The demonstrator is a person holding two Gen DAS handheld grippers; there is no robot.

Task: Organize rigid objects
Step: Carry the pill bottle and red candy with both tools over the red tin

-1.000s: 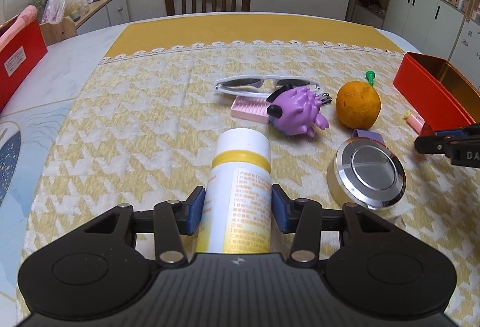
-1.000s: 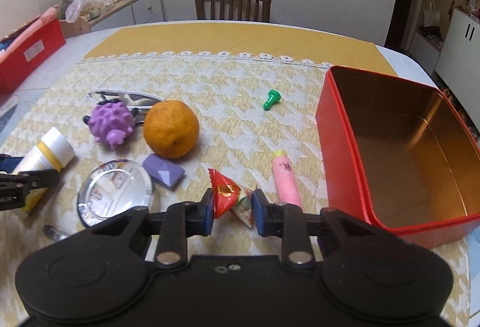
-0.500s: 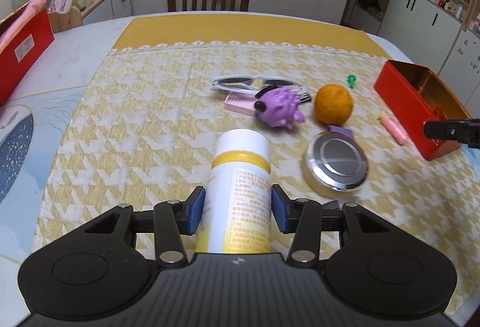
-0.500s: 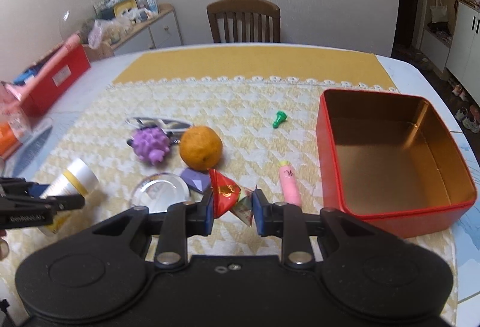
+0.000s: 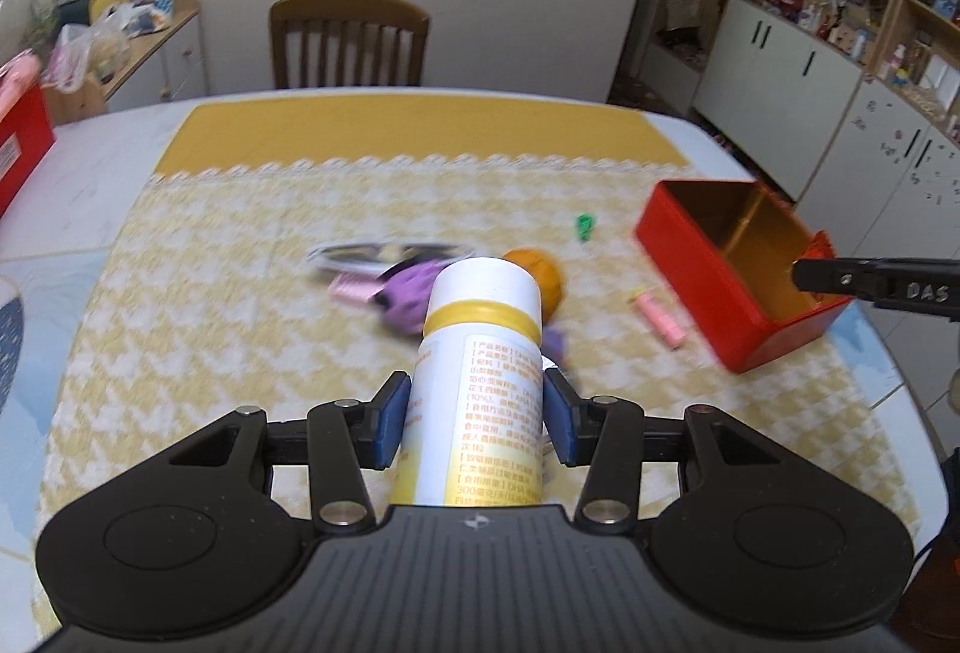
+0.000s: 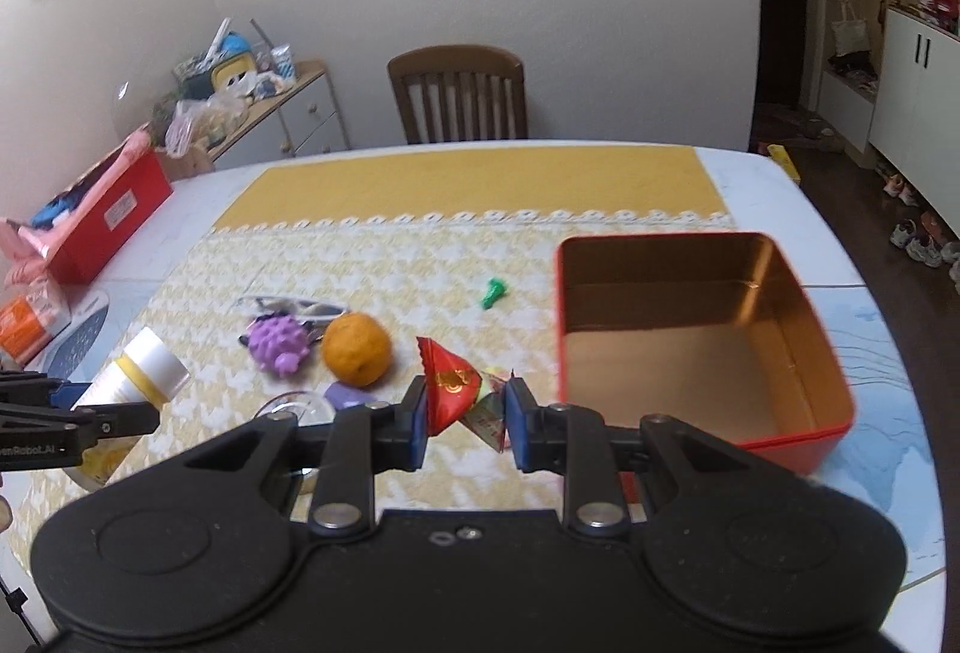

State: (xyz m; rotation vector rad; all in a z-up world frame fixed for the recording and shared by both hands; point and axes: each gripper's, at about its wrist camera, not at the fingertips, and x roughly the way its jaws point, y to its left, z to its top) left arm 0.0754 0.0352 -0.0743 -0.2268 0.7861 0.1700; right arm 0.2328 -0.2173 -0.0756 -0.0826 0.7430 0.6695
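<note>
My left gripper (image 5: 477,422) is shut on a white bottle (image 5: 477,383) with a yellow band, held above the yellow-and-white tablecloth (image 5: 210,293). My right gripper (image 6: 467,416) is shut on a red pyramid-shaped packet (image 6: 453,380), lifted just left of the open red tin (image 6: 696,347). The tin (image 5: 744,275) is empty, with a gold inside. The left gripper and bottle (image 6: 135,368) show at the left of the right wrist view. The right gripper's finger (image 5: 876,284) reaches in over the tin's near end in the left wrist view.
On the cloth lie an orange (image 6: 355,349), a purple spiky toy (image 6: 279,344), sunglasses (image 6: 288,305), a green pawn (image 6: 493,291), a pink tube (image 5: 659,319), a round tin (image 6: 297,407). A chair (image 6: 459,95) stands behind. A red box (image 6: 102,221) sits far left.
Both grippers have risen from the table with their loads; the table objects look smaller and farther. The right gripper now hangs closer to the red tin.
</note>
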